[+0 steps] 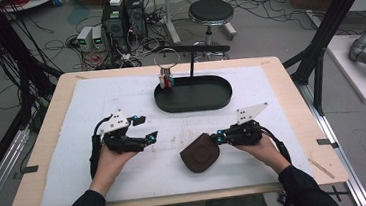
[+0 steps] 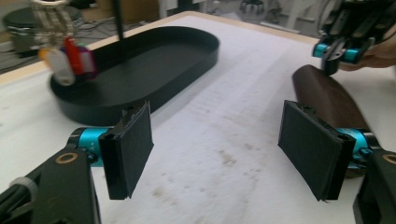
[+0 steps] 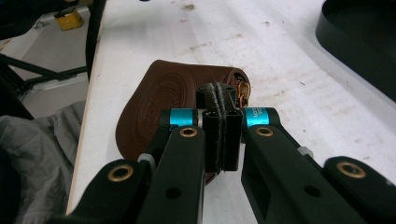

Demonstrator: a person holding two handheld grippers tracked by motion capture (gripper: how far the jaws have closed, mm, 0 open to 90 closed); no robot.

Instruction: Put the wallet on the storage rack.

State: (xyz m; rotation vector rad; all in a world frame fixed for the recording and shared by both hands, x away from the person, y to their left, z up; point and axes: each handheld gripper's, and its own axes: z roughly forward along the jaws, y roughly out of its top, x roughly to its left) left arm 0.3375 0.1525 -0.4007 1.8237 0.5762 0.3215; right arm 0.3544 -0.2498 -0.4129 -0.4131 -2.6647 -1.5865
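The brown leather pouch (image 1: 200, 152) is lying on the white mat (image 1: 120, 98), a little right of centre in the lower half of the high view. The right gripper (image 1: 217, 138) is reaching in from the lower right, its tips sitting at the pouch's upper right edge. In the right gripper view its jaws are pressed together over the pouch (image 3: 163, 100), beside a small brass zipper pull (image 3: 243, 89); they seem to be pinching something thin at that edge, though the pads are hiding exactly what. The left gripper (image 1: 148, 127) is sitting left of centre in the high view, apart from the pouch, with its jaws spread wide and nothing between them; the left gripper view is showing bare mat between the two pads (image 2: 133, 147). Above centre, a black oval tray (image 1: 223, 93) is standing on the mat, with a bunch of coloured key tags (image 1: 167, 79) hanging from a ring at its left end.
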